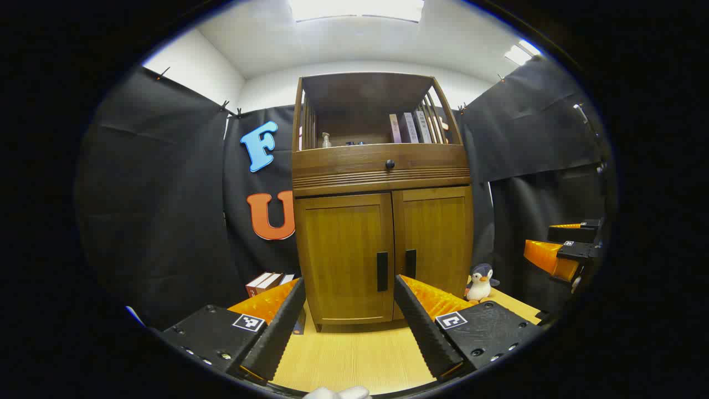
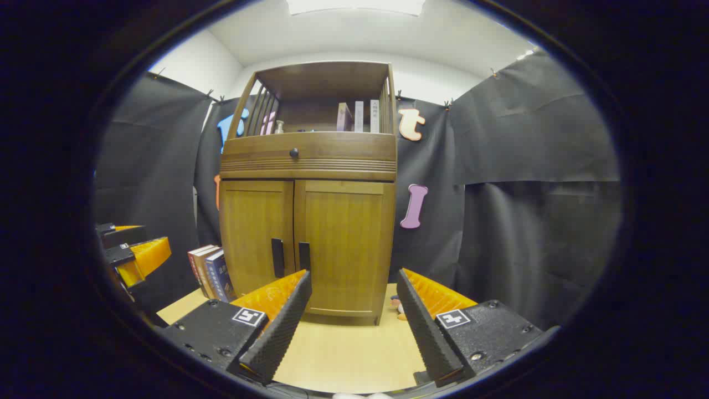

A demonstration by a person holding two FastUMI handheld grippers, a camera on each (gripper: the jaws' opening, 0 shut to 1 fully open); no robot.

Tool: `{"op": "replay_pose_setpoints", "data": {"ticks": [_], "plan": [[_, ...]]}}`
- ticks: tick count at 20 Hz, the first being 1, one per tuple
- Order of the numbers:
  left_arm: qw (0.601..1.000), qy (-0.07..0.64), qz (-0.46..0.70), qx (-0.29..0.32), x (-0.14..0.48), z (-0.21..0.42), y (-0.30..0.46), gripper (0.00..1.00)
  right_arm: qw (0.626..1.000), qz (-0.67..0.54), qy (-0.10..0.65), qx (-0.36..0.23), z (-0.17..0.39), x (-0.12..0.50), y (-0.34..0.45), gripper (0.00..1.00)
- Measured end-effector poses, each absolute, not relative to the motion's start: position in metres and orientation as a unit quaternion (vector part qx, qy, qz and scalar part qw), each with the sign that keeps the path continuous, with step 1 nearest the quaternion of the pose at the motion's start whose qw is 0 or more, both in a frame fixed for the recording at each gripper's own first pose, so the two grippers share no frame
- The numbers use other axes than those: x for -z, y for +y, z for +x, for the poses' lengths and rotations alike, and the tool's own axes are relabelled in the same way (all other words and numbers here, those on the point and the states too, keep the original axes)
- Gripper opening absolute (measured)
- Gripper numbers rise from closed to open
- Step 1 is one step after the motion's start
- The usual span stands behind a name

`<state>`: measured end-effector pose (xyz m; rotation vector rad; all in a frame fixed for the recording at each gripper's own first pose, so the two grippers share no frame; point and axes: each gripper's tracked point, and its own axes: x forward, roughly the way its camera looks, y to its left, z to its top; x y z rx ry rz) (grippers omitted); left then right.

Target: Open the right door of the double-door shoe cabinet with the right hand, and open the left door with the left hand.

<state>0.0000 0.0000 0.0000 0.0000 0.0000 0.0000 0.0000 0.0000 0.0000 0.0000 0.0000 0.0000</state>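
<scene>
Right gripper view: both cabinet doors (image 2: 343,246) are shut. The right gripper (image 2: 352,327) is held apart, empty; the right door's handle (image 2: 304,256), frame centre, should be hooked squarely.

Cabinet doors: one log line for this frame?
left door: closed | right door: closed | left gripper: open, clear of cabinet | right gripper: open, clear of cabinet | phase: pre-approach
</scene>
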Motion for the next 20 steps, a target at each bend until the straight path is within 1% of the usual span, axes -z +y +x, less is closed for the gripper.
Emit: {"op": "replay_pose_setpoints", "data": {"ticks": [1, 2, 10, 11, 12, 14, 15, 20], "plan": [[1.0, 0.0, -0.002, 0.0, 0.0, -0.002, 0.001, 0.96, 1.0, 0.0, 0.0, 0.0, 0.0, -0.001, 0.0, 1.0], [1.0, 0.0, -0.002, 0.0, -0.001, -0.003, 0.001, 0.96, 1.0, -0.001, -0.001, 0.001, -0.001, 0.0, 0.001, 0.98], [1.0, 0.0, 0.0, -0.003, 0.001, -0.014, 0.007, 0.96, 1.0, 0.001, 0.001, 0.008, -0.002, 0.005, -0.001, 0.98], [1.0, 0.0, 0.002, -0.004, 0.001, -0.016, 0.009, 0.96, 1.0, 0.002, 0.002, 0.007, -0.002, 0.006, 0.0, 0.98], [1.0, 0.0, 0.005, -0.005, 0.001, -0.017, 0.01, 0.96, 1.0, 0.004, 0.002, 0.005, -0.001, 0.006, 0.001, 1.0], [1.0, -0.002, 0.01, -0.008, 0.0, -0.019, 0.012, 0.96, 1.0, 0.006, 0.004, 0.002, 0.002, 0.007, 0.004, 1.0], [1.0, -0.002, 0.013, -0.009, 0.0, -0.02, 0.013, 0.96, 1.0, 0.006, 0.005, -0.001, 0.004, 0.008, 0.006, 0.98], [1.0, 0.002, 0.006, -0.01, 0.0, -0.023, 0.014, 0.96, 1.0, 0.003, 0.012, -0.013, 0.018, 0.015, 0.014, 0.98]]}}
